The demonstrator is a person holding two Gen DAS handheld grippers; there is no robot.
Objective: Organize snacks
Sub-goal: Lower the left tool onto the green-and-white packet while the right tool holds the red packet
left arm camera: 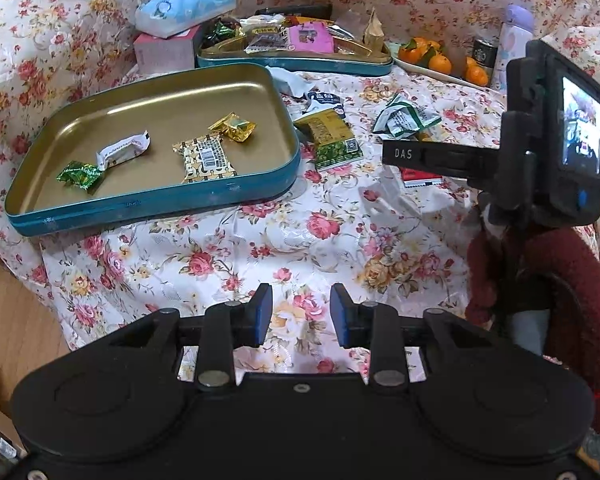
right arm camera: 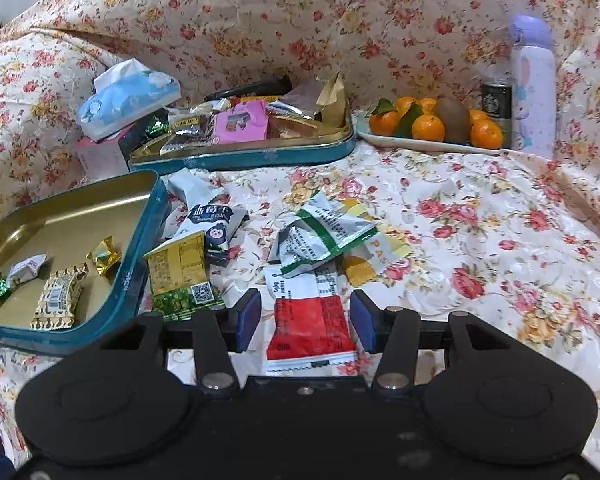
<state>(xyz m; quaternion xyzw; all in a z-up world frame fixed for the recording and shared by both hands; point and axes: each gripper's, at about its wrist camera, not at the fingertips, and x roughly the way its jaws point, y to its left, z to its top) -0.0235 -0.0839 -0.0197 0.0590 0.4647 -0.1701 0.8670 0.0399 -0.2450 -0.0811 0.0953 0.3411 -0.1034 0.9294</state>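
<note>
A teal tin tray point(left arm camera: 152, 200) with a gold inside holds several wrapped candies, among them a green one point(left arm camera: 80, 174) and a gold patterned packet point(left arm camera: 204, 158). Right of it, loose packets lie on the floral cloth: a yellow-green one point(right arm camera: 180, 276), a white-green one point(right arm camera: 324, 236) and a red-and-white one point(right arm camera: 310, 332). My right gripper point(right arm camera: 305, 312) is open, its blue pads standing either side of the red-and-white packet with gaps showing. My left gripper point(left arm camera: 302, 304) is open over bare cloth, with nothing between its fingers.
A second teal tin point(right arm camera: 240, 158) heaped with snacks sits at the back, beside a tissue pack point(right arm camera: 128, 96). A plate of oranges point(right arm camera: 428, 145), a dark can point(right arm camera: 496, 100) and a purple bottle point(right arm camera: 534, 80) stand back right. A hand in a dark red knitted sleeve point(left arm camera: 540, 280) holds the right gripper.
</note>
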